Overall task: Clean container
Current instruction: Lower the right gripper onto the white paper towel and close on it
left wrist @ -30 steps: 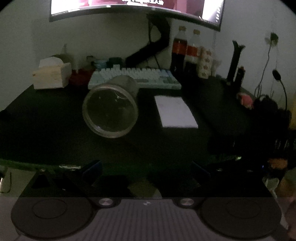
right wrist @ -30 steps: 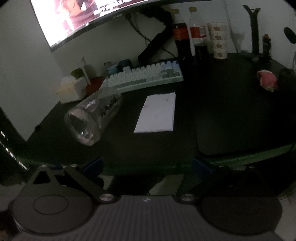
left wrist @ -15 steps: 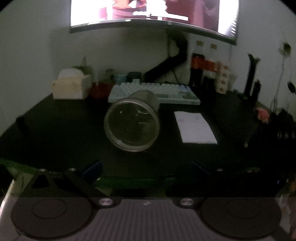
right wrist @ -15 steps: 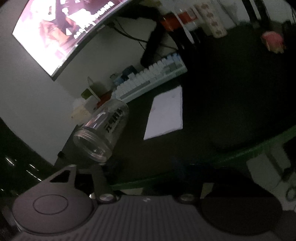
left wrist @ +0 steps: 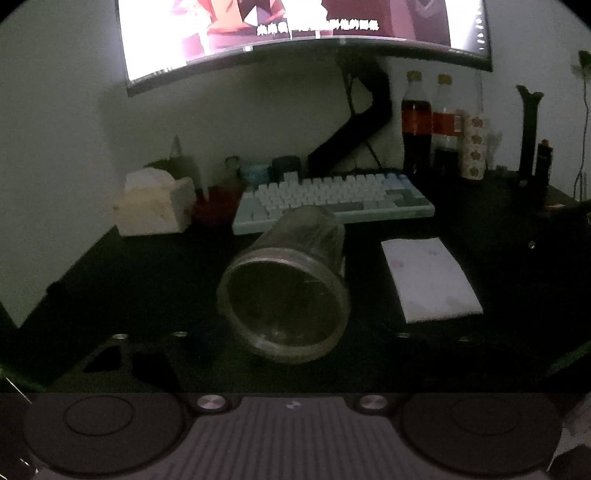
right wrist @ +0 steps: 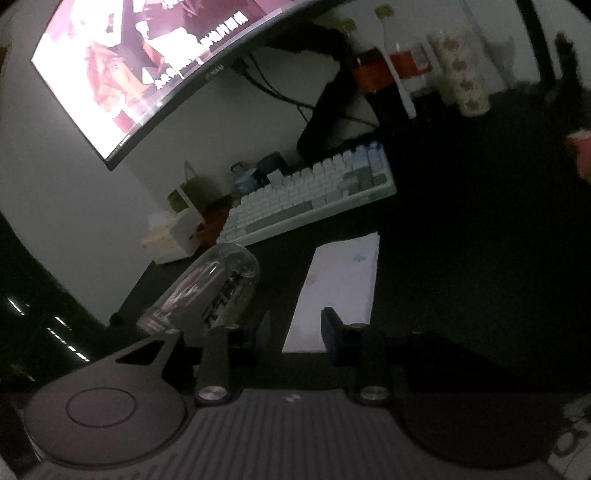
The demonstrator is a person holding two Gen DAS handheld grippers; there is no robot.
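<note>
A clear jar [left wrist: 284, 295] lies on its side on the dark desk [left wrist: 147, 280], its open mouth facing the left wrist view. My left gripper [left wrist: 295, 336] has a finger on either side of the jar's rim; its jaws are closing and a gap still shows at each pad. In the right wrist view the jar [right wrist: 207, 291] lies at lower left, with printed lettering on its side. A white tissue [right wrist: 340, 280] lies flat to its right. My right gripper [right wrist: 295, 326] hovers at the tissue's near end, jaws closing, pads still apart with the tissue's edge between them.
A pale keyboard [left wrist: 332, 203] sits just behind the jar. A tissue box [left wrist: 155, 206] stands at the back left, cola bottles [left wrist: 415, 129] and a patterned cup [left wrist: 472, 147] at the back right. A lit monitor [left wrist: 295, 22] hangs above. The room is dim.
Both grippers have moved in over the desk. The jar now fills the space between the left fingers, which have narrowed. The right jaws have narrowed and reached the tissue's near end.
</note>
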